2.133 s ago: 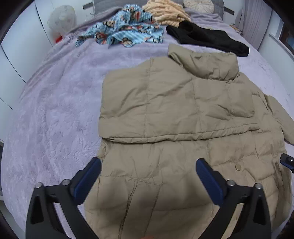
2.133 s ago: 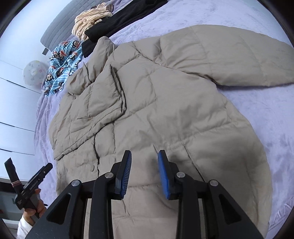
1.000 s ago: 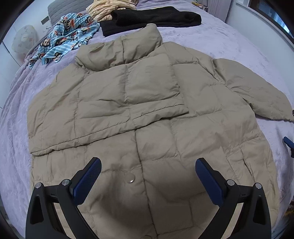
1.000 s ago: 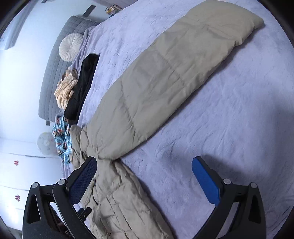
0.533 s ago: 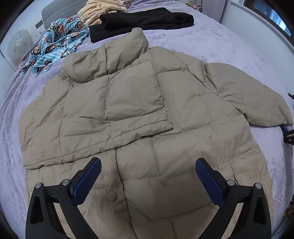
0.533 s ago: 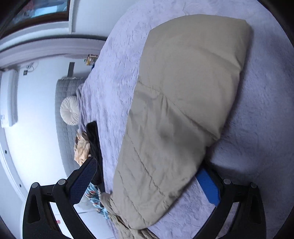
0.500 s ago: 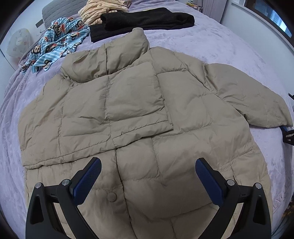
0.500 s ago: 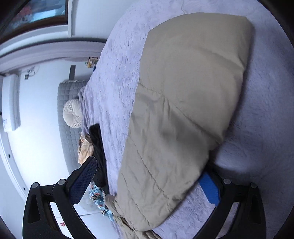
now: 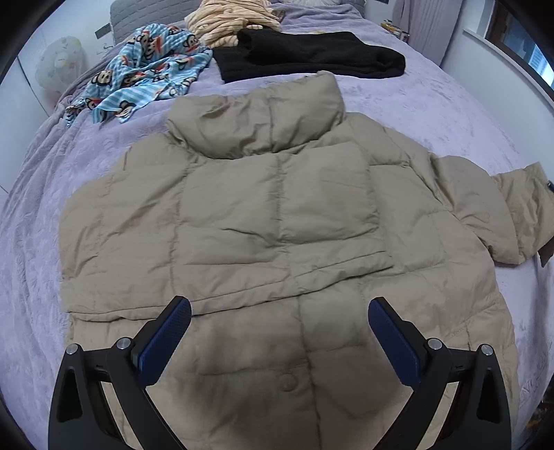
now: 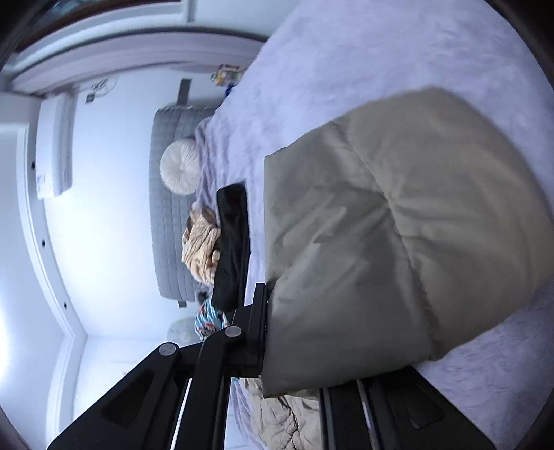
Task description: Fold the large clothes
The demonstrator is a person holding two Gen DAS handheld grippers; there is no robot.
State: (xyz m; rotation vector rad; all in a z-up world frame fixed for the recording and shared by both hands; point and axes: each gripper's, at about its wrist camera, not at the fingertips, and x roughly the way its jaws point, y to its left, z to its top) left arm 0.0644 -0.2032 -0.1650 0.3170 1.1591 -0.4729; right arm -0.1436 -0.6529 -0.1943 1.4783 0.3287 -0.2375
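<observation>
A beige puffer jacket (image 9: 277, 214) lies spread on the purple bed (image 9: 432, 104), collar at the far end, with one sleeve folded across its chest. My left gripper (image 9: 277, 311) hovers open above the jacket's lower front, nothing between its blue pads. The other sleeve (image 9: 512, 214) reaches to the right edge of the left wrist view, its cuff raised. In the right wrist view that sleeve (image 10: 398, 235) fills the right half. My right gripper (image 10: 277, 311) is closing, its jaws pinching the cuff end; one finger is hidden under the fabric.
At the bed's far end lie a blue monkey-print cloth (image 9: 145, 86), a black garment (image 9: 311, 55) and a yellow striped cloth (image 9: 232, 17). A round white cushion (image 10: 180, 169) leans on the grey headboard (image 10: 169, 242). White cupboards stand at the left.
My right gripper's jaws went from wide open around the sleeve end to pinched on it, and the cuff has lifted off the bed. The left gripper drifted sideways over the jacket, still open.
</observation>
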